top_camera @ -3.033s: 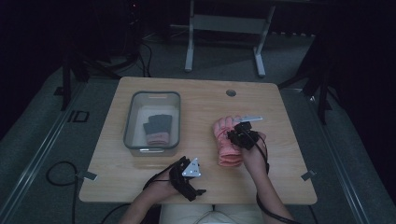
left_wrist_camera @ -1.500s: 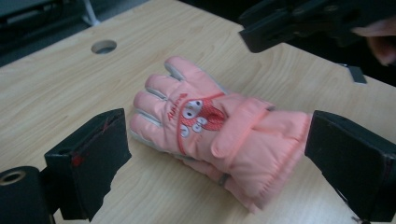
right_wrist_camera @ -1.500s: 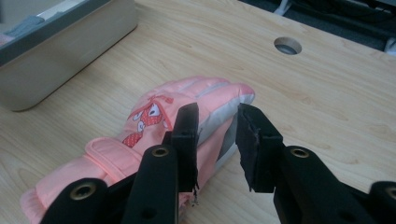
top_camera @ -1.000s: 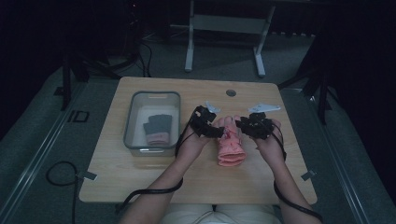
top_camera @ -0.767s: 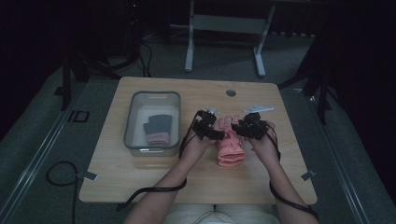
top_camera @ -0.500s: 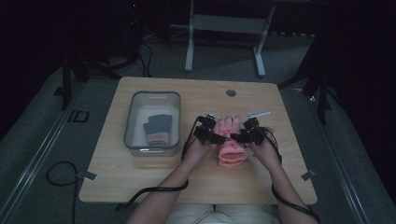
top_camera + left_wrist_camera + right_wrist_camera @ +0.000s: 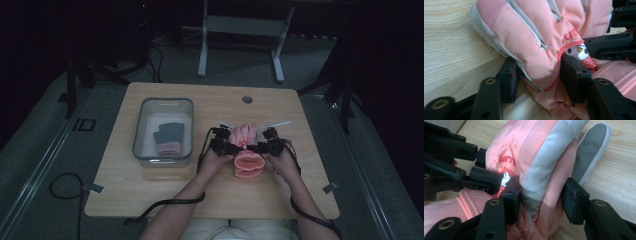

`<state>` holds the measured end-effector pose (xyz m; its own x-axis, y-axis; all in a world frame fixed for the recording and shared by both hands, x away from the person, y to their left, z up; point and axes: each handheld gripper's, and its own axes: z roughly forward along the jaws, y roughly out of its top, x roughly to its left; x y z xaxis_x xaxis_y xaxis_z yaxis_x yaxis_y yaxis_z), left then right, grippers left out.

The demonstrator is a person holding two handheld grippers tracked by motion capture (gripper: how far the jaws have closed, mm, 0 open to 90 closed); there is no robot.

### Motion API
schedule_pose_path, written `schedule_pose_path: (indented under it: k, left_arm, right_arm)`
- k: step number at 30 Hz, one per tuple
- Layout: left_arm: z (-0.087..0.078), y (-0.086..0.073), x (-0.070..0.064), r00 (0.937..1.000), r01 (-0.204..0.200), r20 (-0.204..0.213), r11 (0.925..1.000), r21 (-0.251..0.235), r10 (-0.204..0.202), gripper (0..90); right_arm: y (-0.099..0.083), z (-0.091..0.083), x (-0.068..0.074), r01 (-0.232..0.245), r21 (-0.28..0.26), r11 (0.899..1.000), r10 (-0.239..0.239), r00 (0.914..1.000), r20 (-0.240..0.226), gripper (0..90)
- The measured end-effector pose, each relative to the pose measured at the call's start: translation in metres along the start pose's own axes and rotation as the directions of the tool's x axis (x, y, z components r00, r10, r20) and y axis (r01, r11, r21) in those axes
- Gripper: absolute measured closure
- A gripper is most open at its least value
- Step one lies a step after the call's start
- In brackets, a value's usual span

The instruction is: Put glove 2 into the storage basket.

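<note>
A pink padded glove [image 7: 245,159] with white trim lies on the wooden table [image 7: 150,200], fingers pointing away from the person. My left gripper [image 7: 227,146] is at its left side and my right gripper [image 7: 265,146] at its right, tips facing each other. In the left gripper view my left gripper [image 7: 540,80] is shut on the glove [image 7: 531,37], squeezing a fold near a small cartoon badge [image 7: 579,51]. In the right gripper view my right gripper [image 7: 540,200] is shut on the pink and white edge of the glove [image 7: 541,150]. A grey textured thumb [image 7: 591,147] lies flat beyond it.
A clear plastic bin [image 7: 162,101] stands left of the glove with a dark grey glove [image 7: 168,137] inside. A round hole [image 7: 247,99] sits near the table's far edge. Bare wood lies in front of the hands and to the right.
Three seconds ago the left gripper was near the front edge; it came up to the glove. Over the last second both grippers slid toward the person and closer together, onto the glove's sides.
</note>
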<state>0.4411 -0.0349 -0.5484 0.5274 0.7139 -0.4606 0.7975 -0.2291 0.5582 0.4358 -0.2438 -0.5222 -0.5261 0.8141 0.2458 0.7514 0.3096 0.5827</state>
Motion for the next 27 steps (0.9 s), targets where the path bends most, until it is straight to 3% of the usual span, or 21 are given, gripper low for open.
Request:
schedule_pose_path:
  k: [5,8,18,27]
  left_arm:
    - [-0.002,0.003,-0.005,0.9992,-0.037,-0.011,0.9992,0.015,0.037,70.6]
    - [-0.005,0.005,-0.008,0.9986,-0.051,-0.014,0.9986,0.017,0.051,74.1]
    - [-0.023,0.016,-0.021,0.9976,-0.066,-0.022,0.9978,-0.011,0.066,76.6]
    - [-0.059,0.033,-0.036,0.9923,-0.121,-0.030,0.9911,-0.054,0.120,76.7]
  right_arm:
    - [0.002,0.000,0.010,0.026,0.003,1.000,-0.026,0.9985,0.047,61.4]
    - [0.002,-0.002,0.011,0.030,-0.004,1.000,-0.030,0.9985,0.047,63.9]
    - [0.006,-0.014,0.011,0.005,-0.053,0.999,-0.003,0.9997,0.024,65.9]
    - [0.020,-0.041,0.023,0.026,-0.135,0.990,-0.026,0.9996,0.007,65.8]
